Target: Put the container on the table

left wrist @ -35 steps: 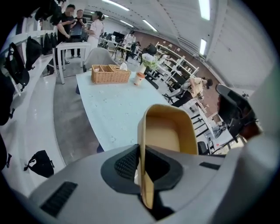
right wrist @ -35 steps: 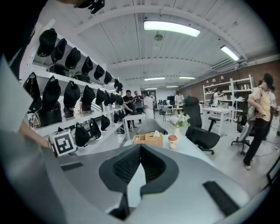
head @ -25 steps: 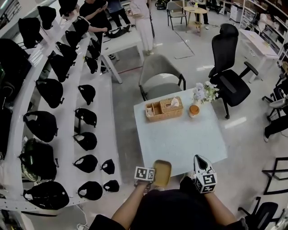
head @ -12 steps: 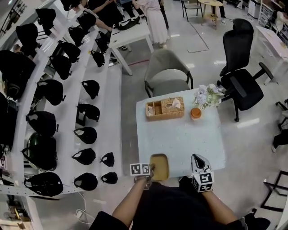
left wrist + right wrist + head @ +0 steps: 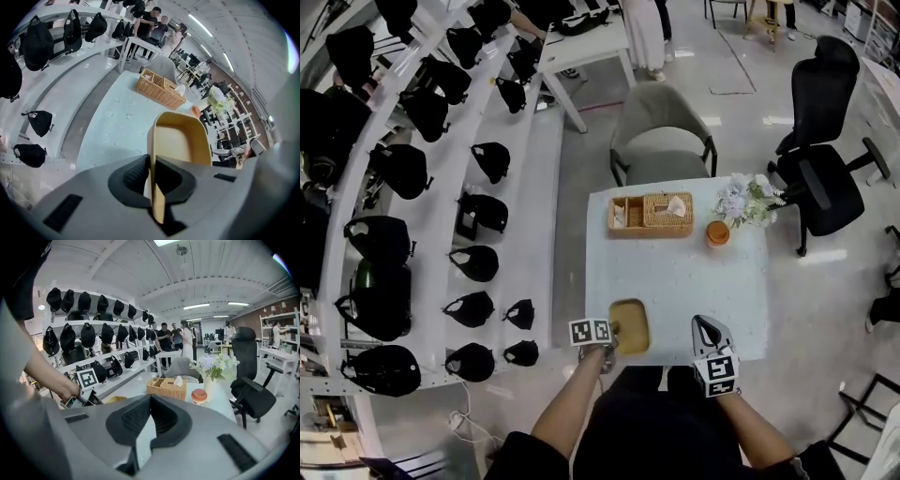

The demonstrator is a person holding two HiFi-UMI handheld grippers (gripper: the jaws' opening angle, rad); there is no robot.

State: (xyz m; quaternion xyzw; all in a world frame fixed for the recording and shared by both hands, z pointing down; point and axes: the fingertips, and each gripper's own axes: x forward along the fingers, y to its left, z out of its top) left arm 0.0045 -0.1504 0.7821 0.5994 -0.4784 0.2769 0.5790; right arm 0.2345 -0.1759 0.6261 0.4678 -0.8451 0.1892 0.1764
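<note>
The container (image 5: 630, 325), a single shallow tan tub with rounded corners and nothing in it, hung over the near edge of the bench (image 5: 675, 281), and from above you could not tell whether its base touched the top. Your left claw (image 5: 152, 173) was clamped on one wall of it, the thin rim standing upright between the two dark pads with the open side facing away from you. Your right claw (image 5: 705, 328) was off to the right of the tub, well clear of it, jaws drawn together to a point with nothing between them. Each claw carried one cube printed with black-and-white square markers, the left cube (image 5: 590, 331) just beside the tub and the right cube (image 5: 719, 372) back toward your wrist. At the far side of the bench you had three things in a row: one wicker basket (image 5: 650, 215) split into compartments with a white tissue poking out of it, one cup with an orange lid (image 5: 718, 232), and one bunch of pale flowers (image 5: 748, 199). Two chairs stood by the bench, a grey armchair (image 5: 661, 131) at its far edge and a black office chair (image 5: 825, 141) off its right corner. To your left ran white shelves (image 5: 441, 272) lined with many black bags.
</note>
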